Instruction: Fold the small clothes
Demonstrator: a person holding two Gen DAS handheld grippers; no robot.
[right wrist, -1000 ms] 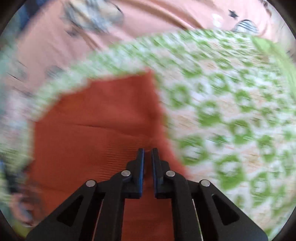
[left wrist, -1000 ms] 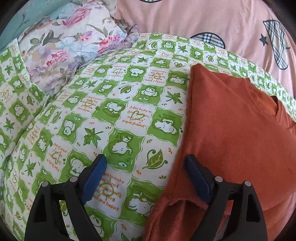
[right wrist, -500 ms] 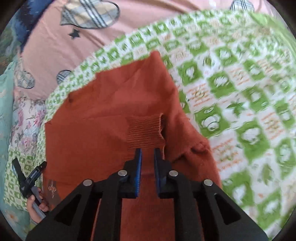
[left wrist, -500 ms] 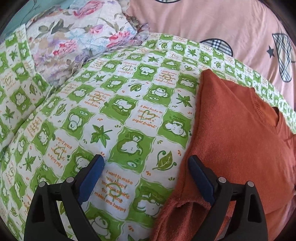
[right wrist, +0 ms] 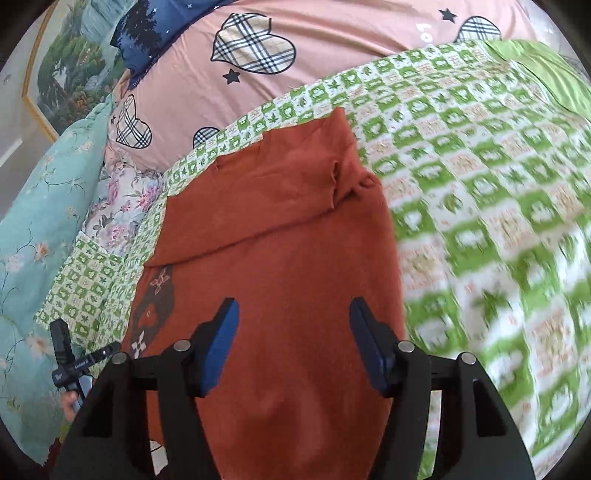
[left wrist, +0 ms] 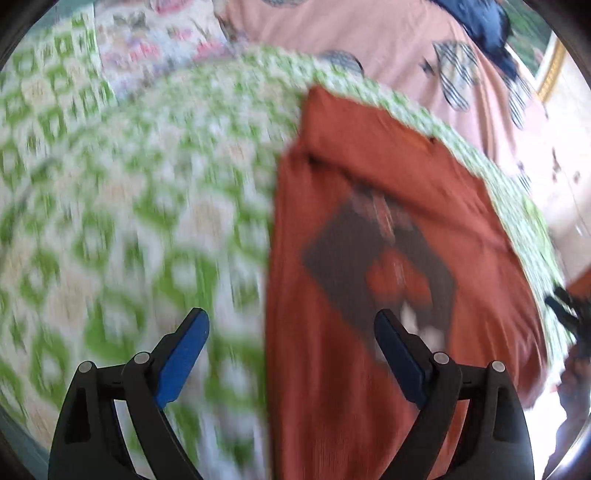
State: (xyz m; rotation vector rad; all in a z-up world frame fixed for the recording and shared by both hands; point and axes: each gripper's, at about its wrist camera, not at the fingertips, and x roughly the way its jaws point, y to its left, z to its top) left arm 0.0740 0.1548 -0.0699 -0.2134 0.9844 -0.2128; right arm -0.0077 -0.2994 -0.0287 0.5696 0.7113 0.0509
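A rust-orange sweater [right wrist: 280, 229] lies flat on the green checked bedspread [right wrist: 480, 155], one side folded in over its body. A dark graphic [right wrist: 155, 302] shows near its left edge. My right gripper [right wrist: 294, 306] hovers over the sweater's near part, its jaws opening with nothing pinched between them. In the blurred left wrist view the sweater [left wrist: 369, 177] fills the right half. My left gripper [left wrist: 290, 317] stands wide open straddling its left edge, holding nothing. A hand holds the left gripper [right wrist: 70, 354] at the right wrist view's lower left.
A pink sheet with plaid hearts [right wrist: 295, 74] lies beyond the bedspread. A teal floral quilt [right wrist: 37, 221] and a flowered cloth [right wrist: 118, 199] are bunched on the left. A navy cloth [right wrist: 147, 33] and a framed picture [right wrist: 66, 74] are at the back.
My right gripper's jaws went from shut to wide apart and it drew back from the sleeve cuff. The left gripper swung sideways, bringing the sweater's graphic into view; its jaws stayed open.
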